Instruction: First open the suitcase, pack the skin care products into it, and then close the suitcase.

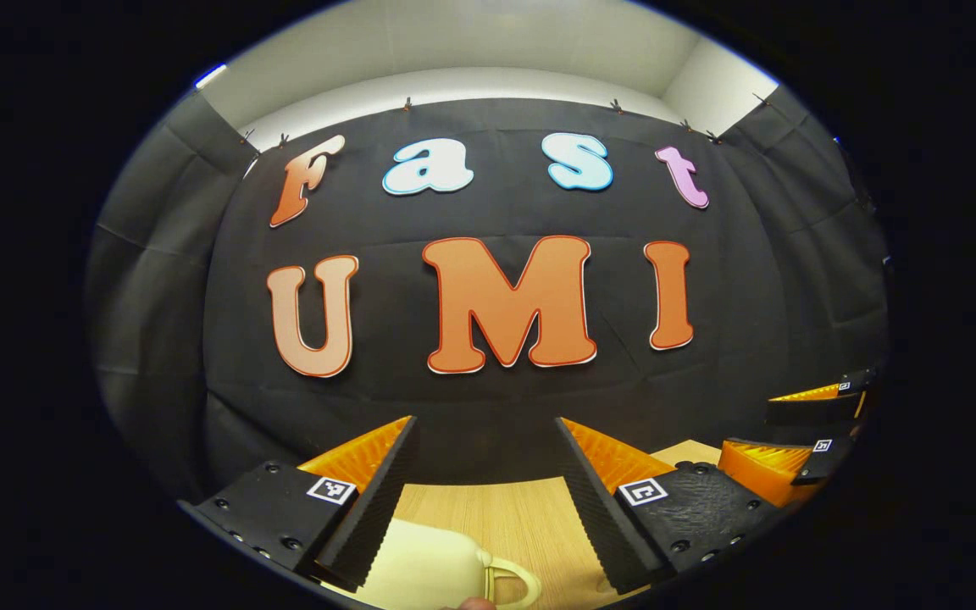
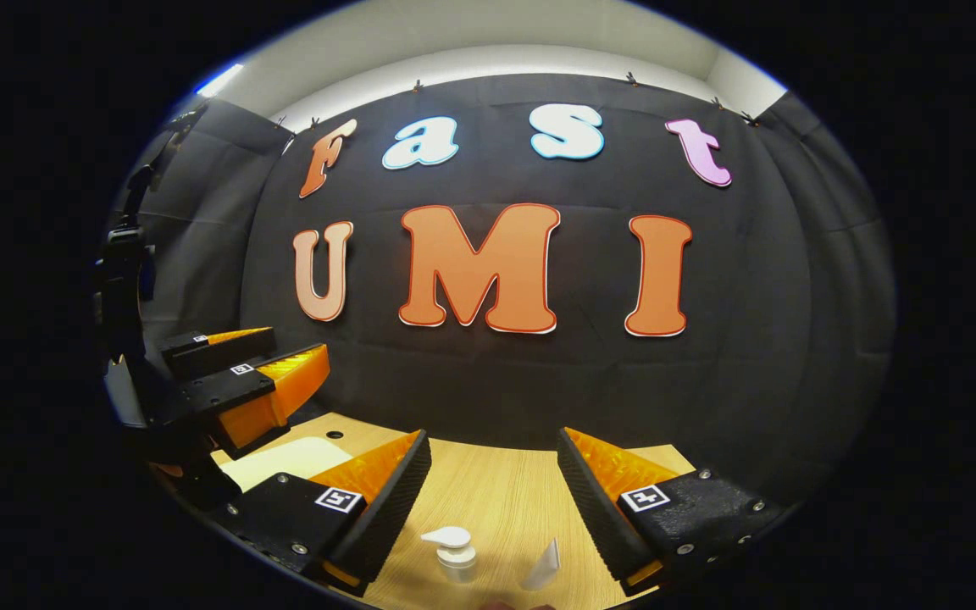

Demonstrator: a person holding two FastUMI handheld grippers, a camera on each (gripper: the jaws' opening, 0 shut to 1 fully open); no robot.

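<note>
Both tongs are held raised and level above the worktop, spread wide with nothing between their fingers. Left tongs (image 1: 485, 474) hover over the pale cream suitcase (image 1: 429, 568), whose rounded shell and looped handle (image 1: 512, 580) sit just below and between the fingers, lid apparently down; that position reads as a ready stance for reaching the handle or edge to open it, a step not yet done. Right tongs (image 2: 494, 483) hang over the skin care products: a white pump bottle (image 2: 451, 552) stands upright just beneath the gap, and a small pale tube or sachet (image 2: 541, 566) leans beside it, towards the right finger. Holding each pair over its own target looks like a sensible split of the work, one for the case, one for the items. In the right gripper view the left tongs appear off to the left side, with the suitcase's pale top under them. Wooden worktop (image 2: 496, 491) runs out to the black cloth wall behind. Small square coded markers sit on the fingers; no brand or readable label shows on the bottle, tube or case.
</note>
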